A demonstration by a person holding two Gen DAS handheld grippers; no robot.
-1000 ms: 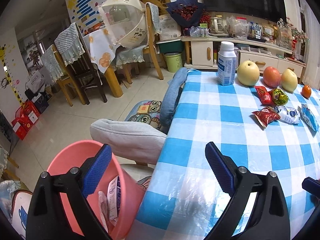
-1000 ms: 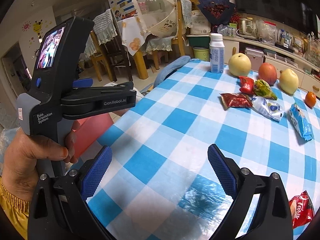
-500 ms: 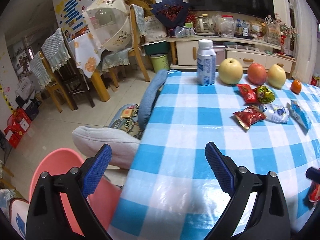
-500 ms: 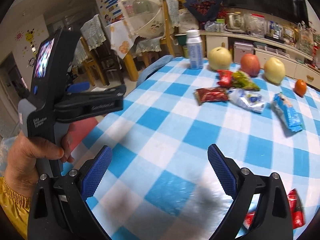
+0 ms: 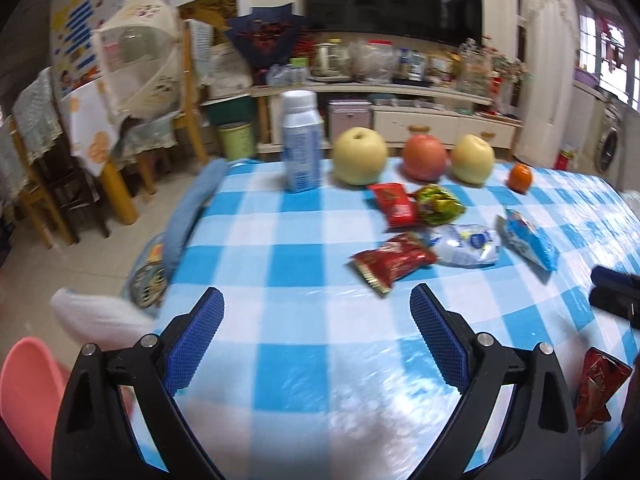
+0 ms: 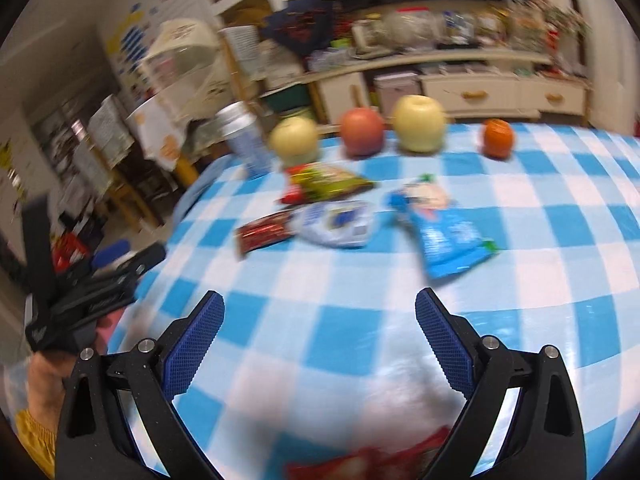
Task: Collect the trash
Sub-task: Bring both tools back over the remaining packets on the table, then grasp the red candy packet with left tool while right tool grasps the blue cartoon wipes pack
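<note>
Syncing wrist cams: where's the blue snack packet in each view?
Left wrist: blue snack packet sits right of centre, beside the white packet, above the right finger of the left hand-held gripper.
Right wrist: blue snack packet lies centre-right, above the right hand-held gripper.
Shared landmark: the orange at the far end of the fruit row.

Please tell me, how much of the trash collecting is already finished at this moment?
Little looks done. The pink bin is beside the table, its contents unseen. Nothing is in hand: the left hand-held gripper and right hand-held gripper are open and empty. Left: five wrappers clustered mid-table, such as the blue packet, and a near red wrapper.
</note>
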